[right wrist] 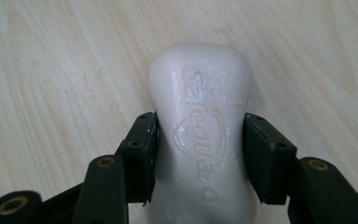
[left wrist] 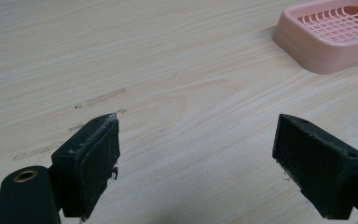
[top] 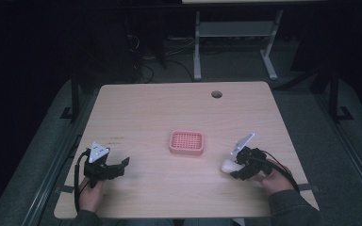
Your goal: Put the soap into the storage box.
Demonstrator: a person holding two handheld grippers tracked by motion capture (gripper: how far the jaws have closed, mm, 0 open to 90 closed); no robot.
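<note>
A white bar of soap (right wrist: 200, 126) with an embossed brand name lies on the wooden table, and my right gripper (right wrist: 200, 154) is shut on it, both black pads pressing its long sides. In the high view the soap (top: 228, 166) pokes out left of the right gripper (top: 239, 165) at the table's front right. A pink soap dish (top: 186, 142) with a grid floor sits at the table's middle. My left gripper (top: 120, 165) rests at the front left, jaws wide open; in its own view the left gripper (left wrist: 196, 158) has bare wood between its fingers and the dish (left wrist: 328, 35) lies far right.
The light wooden table (top: 146, 113) has a round cable hole (top: 216, 94) near its far edge. Faint smudges mark the wood (left wrist: 98, 100) ahead of the left gripper. Beyond the table stand dark floor, cables and a white desk frame (top: 235, 42).
</note>
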